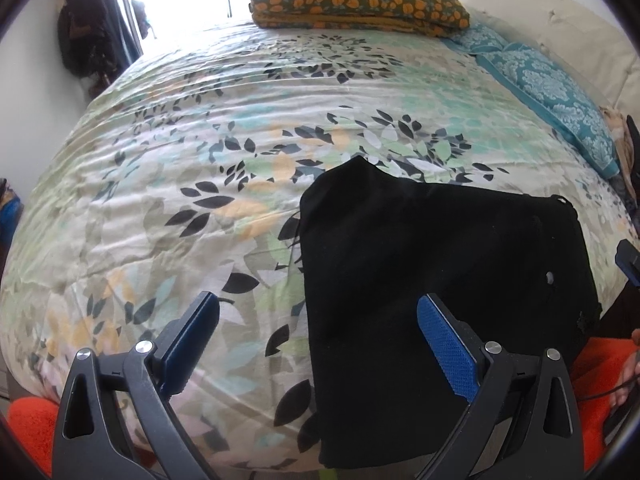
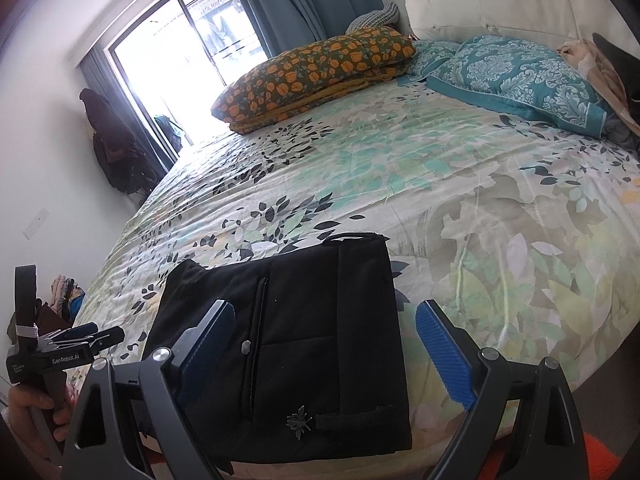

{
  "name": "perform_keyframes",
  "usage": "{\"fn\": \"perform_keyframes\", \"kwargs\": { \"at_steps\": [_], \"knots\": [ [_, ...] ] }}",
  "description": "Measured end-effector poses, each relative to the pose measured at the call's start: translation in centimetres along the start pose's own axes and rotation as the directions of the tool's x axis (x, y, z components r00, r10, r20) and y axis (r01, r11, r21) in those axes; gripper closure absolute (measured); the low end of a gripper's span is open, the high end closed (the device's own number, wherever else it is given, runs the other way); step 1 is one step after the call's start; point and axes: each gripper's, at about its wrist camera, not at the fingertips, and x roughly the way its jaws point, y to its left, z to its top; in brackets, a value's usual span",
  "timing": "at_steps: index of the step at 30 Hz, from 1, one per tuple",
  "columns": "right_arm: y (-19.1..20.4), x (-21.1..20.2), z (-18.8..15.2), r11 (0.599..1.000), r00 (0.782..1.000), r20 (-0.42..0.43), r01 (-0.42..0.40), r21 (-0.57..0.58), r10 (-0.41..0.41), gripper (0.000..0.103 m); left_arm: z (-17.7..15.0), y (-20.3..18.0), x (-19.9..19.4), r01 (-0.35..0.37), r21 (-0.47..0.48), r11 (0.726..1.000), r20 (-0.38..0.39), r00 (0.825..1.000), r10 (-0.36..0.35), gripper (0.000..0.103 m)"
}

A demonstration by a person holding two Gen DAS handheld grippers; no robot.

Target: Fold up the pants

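— While both my sets of fingers stand wide and hold nothing, where are the pants?

— Left gripper (image 1: 318,338) hovers at their left edge, right gripper (image 2: 326,338) over them. The black pants (image 2: 296,344) lie as a compact rectangle at the bed (image 2: 460,184)'s near edge.

— Which step?

— Folding looks nearly finished, I judge. Next calls for smoothing, or one last fold.
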Motion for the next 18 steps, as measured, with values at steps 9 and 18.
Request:
{"fn": "perform_keyframes", "kwargs": {
  "at_steps": [9,18],
  "knots": [
    [-6.0,-1.4,3.4,0.981,0.995,-0.088,-0.036,0.189,0.054,0.011,-1.2,4.6,1.1,0.175,-0.078,0.981,-0.066,0.981,-0.18,0.003],
    [-5.9,4.8,2.0,0.981,0.874,-0.449,-0.134,0.143,0.185,0.011,-2.4,2.1,3.8,0.328,-0.087,0.941,-0.18,0.924,-0.338,0.003]
  ]
}}
